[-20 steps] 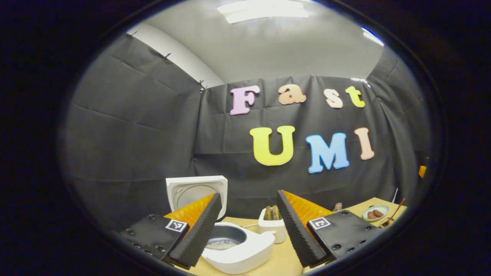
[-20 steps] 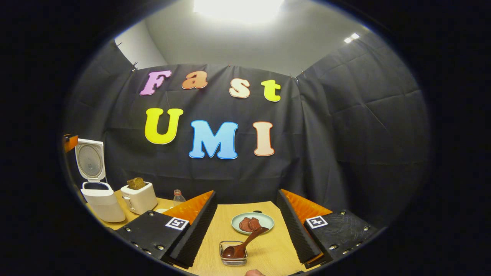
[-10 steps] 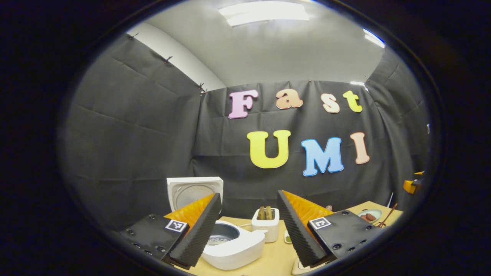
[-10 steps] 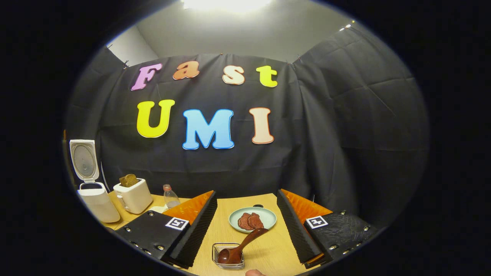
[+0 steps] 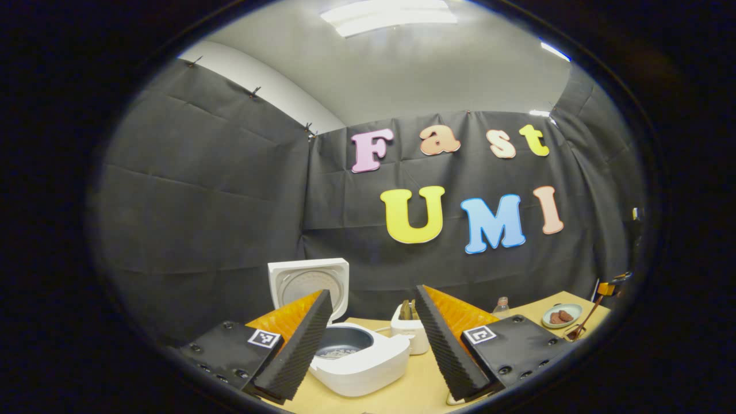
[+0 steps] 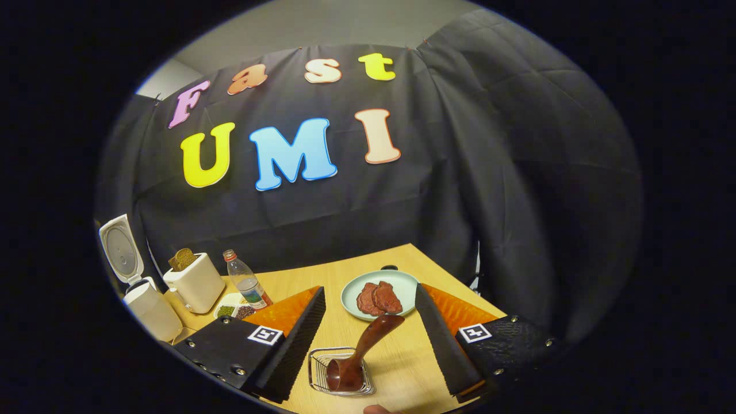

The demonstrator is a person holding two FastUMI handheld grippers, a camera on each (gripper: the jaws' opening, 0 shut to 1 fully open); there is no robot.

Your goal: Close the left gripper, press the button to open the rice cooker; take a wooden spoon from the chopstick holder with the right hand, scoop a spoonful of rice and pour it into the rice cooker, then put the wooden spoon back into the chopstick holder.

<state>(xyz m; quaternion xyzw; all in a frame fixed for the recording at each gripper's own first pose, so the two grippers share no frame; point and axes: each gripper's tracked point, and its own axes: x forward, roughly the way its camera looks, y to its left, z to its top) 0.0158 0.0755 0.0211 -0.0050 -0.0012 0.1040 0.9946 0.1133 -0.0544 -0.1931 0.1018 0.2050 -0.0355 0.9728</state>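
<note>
Between the right gripper's (image 6: 371, 339) parted jaws, the spoon (image 6: 362, 353) sits bowl-down in the holder (image 6: 322, 368), handle slanting up and away, seemingly toward the plate (image 6: 352, 292). Left gripper (image 5: 374, 339) jaws apart, before the open cooker (image 5: 368, 362).

Taking the toaster (image 6: 195, 283) as landmark in the right gripper view: the rice cooker (image 6: 150, 310) stands just to its left on the desk (image 6: 322, 276), lid raised behind the pot. Just right of the toaster stands a bottle (image 6: 248, 282), with a small dish of beans (image 6: 233, 309) before it. Farther right lies a plate (image 6: 352, 293) — two meat slices (image 6: 377, 298) on it. Nearer than the plate, well right of the toaster, sits the chopstick holder (image 6: 339, 374) — the wooden spoon (image 6: 362, 353) rests in it, handle leaning toward the plate.
</note>
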